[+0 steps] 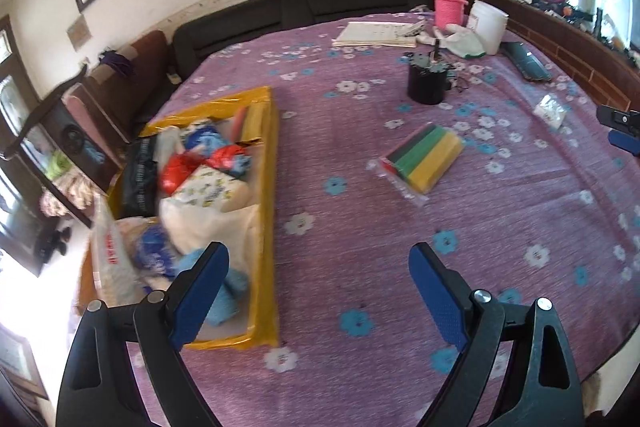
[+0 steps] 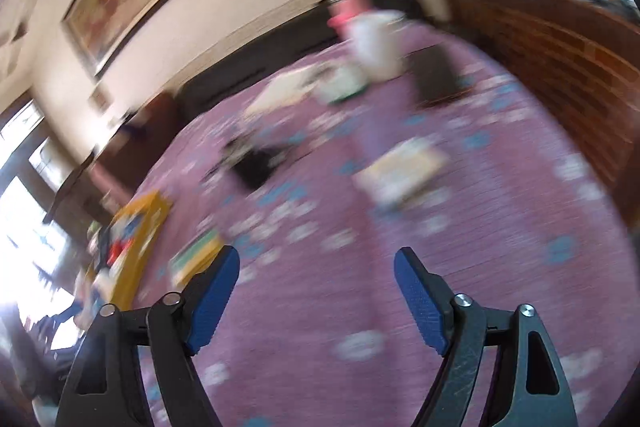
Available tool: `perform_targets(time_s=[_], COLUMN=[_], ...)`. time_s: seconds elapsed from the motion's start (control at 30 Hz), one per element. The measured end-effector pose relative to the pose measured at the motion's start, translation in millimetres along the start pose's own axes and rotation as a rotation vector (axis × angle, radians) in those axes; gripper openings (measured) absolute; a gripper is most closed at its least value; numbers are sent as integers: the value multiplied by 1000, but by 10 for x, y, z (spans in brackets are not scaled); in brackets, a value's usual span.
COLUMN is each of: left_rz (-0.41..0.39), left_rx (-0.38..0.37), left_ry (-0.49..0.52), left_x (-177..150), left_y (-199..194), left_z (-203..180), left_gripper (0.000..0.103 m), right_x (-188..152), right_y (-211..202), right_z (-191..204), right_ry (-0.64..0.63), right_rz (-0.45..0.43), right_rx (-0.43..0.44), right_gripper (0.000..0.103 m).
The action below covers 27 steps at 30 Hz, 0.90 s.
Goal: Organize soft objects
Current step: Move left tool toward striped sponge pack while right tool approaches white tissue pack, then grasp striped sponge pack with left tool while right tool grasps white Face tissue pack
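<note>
Left wrist view. Left gripper [image 1: 318, 259] jaws wide apart, nothing between them, held over the purple flowered cloth [image 1: 360, 219]. Yellow bin [image 1: 266, 227] just to its left, already crowded with bags, cloths and a pale blue piece. The wrapped sponge pack [image 1: 424, 157] — red, green, yellow stripes in clear film — lies on the cloth, well apart from the bin and ahead-right of the gripper. Black cup [image 1: 428, 83] stands beyond it. Judgement: the pack is likely the next soft item to go in. Approach squarely across its short side, pinch sponge body rather than loose film, which would slip; drop into the free far end of the bin.

Right wrist view. Heavy motion blur. Right gripper [image 2: 316, 269] fingers spread, empty. Bin and sponge pack [image 2: 196, 257] appear at far left, smeared; detail unreadable.

Differences. Only the left view gives bin contents and pack orientation clearly — plan the grasp from it. The right view adds a pale flat packet [image 2: 404, 173] ahead of that gripper; what it is cannot be told. The right gripper's tips show at the left view's right edge.
</note>
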<state>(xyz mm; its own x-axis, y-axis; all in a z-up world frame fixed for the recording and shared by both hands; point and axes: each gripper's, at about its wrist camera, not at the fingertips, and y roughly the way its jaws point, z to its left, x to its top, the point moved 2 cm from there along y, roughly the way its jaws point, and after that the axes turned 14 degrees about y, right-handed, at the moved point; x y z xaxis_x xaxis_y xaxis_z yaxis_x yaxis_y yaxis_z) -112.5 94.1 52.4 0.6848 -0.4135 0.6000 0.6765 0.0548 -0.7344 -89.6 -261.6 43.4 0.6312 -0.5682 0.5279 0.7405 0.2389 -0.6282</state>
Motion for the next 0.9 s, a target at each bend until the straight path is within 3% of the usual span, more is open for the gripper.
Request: perform_targets(time_s=[0.13,0.27,0.47,0.67,0.9], left_rz=[4,10,30,74,102], left_rx=[-89,-137,-154,-210,-203], left_ry=[-7,11,45,34,60], left_x=[107,258,553,722,882], left_y=[112,240,517,914,1293], left_z=[-130,-248,-347,-385,-458], left_gripper=[91,91,91,91,91], right_x=[319,475,531,547,602], right_y=[7,305,946,1267,1437], right_z=[-330,-237,-65,-6,128], right_ry=[82,24,92,117,91], right_rz=[3,43,173,179,170], right_rx=[-49,-91,-108,-180,-230], right_gripper=[84,84,84,85,89])
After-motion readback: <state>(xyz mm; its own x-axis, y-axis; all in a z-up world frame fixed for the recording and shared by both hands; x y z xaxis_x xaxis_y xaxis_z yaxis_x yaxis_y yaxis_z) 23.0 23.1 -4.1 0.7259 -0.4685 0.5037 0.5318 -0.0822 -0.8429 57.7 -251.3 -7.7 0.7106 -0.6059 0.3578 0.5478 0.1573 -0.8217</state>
